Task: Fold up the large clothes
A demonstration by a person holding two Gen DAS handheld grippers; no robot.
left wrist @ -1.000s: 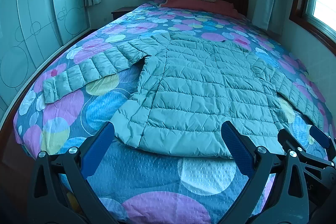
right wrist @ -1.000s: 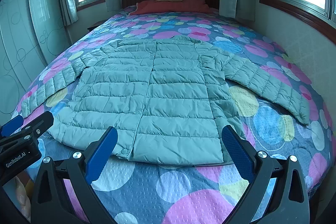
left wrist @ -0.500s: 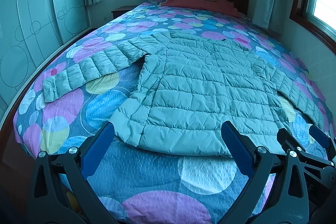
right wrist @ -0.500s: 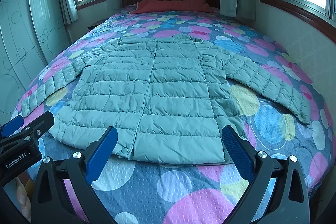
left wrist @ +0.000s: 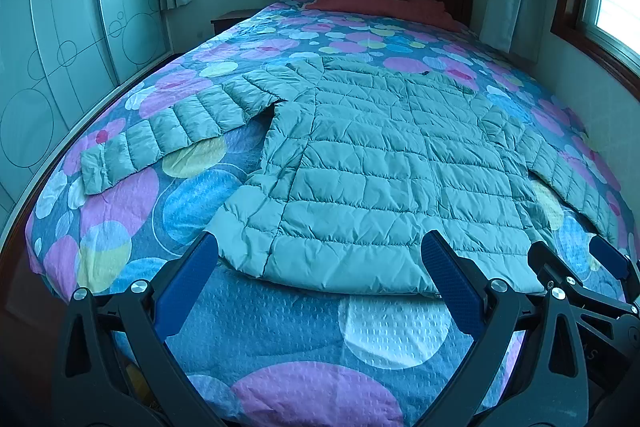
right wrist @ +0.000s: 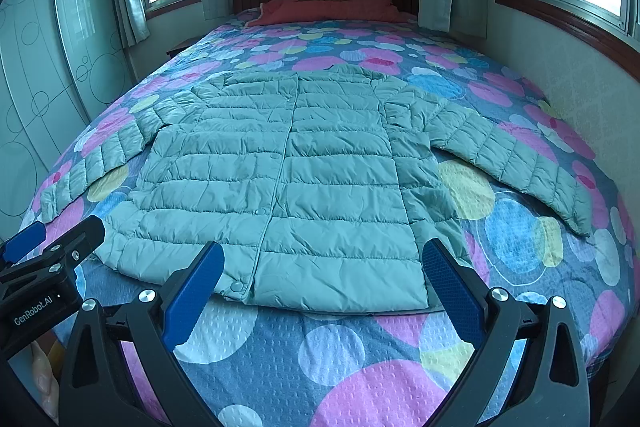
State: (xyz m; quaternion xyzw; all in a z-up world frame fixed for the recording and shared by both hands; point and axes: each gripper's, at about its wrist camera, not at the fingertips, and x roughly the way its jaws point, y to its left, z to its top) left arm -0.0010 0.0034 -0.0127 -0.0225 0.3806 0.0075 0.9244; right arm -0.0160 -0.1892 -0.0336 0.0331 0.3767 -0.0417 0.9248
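You're holding both the left gripper (left wrist: 318, 269) and right gripper (right wrist: 323, 269) with jaws released, empty, framing the jacket (right wrist: 280, 179) hem just ahead for grabbing.

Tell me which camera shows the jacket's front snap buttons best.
The right wrist view. It looks straight up the front placket of the jacket, so the snap button at the hem and others up the closure show plainly. The left wrist view sees the jacket from an angle; the placket is a faint seam and no buttons can be made out.
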